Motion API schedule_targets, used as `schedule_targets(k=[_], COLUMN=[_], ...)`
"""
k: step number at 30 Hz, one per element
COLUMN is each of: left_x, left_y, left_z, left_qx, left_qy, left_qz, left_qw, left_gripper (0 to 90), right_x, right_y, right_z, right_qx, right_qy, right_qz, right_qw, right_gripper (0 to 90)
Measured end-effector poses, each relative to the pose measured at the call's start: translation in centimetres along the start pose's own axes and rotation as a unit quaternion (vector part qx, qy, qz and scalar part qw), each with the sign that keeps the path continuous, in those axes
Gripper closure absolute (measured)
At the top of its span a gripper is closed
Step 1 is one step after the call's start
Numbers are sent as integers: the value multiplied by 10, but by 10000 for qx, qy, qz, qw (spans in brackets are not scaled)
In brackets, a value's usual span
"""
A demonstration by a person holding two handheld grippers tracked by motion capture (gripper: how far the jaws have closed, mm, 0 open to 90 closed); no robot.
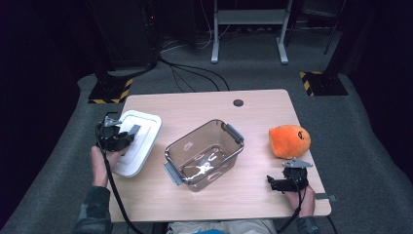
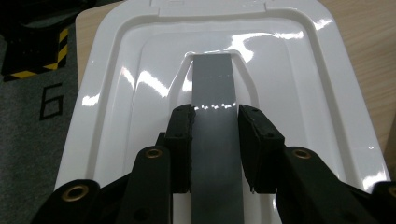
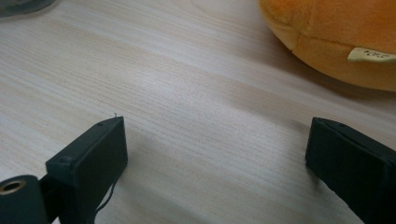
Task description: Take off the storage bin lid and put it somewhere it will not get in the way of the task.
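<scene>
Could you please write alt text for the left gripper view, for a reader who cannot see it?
The left gripper is shut on the grey handle that runs down the middle of a glossy white lid. The lid lies on a wooden table, near its edge.

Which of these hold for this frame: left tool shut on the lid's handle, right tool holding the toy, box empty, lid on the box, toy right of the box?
1. The left tool is shut on the grey handle of the white lid. True.
2. The right tool holds the orange soft toy. False: its jaws stand open over bare table.
3. The clear box is empty. True.
4. The lid sits on the box. False: it lies on the table left of it.
5. The toy lies right of the box. True.
</scene>
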State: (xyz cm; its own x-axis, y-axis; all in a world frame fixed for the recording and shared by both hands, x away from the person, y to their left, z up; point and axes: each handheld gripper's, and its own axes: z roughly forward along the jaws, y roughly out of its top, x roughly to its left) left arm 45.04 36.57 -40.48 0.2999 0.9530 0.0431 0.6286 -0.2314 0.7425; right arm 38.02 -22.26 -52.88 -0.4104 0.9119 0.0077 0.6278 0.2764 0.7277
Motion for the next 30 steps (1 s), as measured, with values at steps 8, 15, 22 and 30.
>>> schedule_targets(k=[8, 15, 22, 30], left_x=[4, 6, 9, 10], left_y=[-7, -14, -20, -28], left_z=[10, 21, 30, 41], left_qx=[124, 244, 384, 440], left_qy=[22, 26, 42, 81], left_qz=[-96, -231, -257, -347], left_qw=[9999, 9994, 9989, 9984], left_gripper=[660, 659, 660, 660], right_x=[0, 0, 0, 0], right_y=[0, 0, 0, 0], right_z=[0, 0, 0, 0], right_qx=[-2, -8, -10, -9], right_qy=[-1, -2, -2, -3], right_qz=[1, -15, -18, -18], right_qw=[10000, 10000, 10000, 10000], right_gripper=[48, 49, 49, 50])
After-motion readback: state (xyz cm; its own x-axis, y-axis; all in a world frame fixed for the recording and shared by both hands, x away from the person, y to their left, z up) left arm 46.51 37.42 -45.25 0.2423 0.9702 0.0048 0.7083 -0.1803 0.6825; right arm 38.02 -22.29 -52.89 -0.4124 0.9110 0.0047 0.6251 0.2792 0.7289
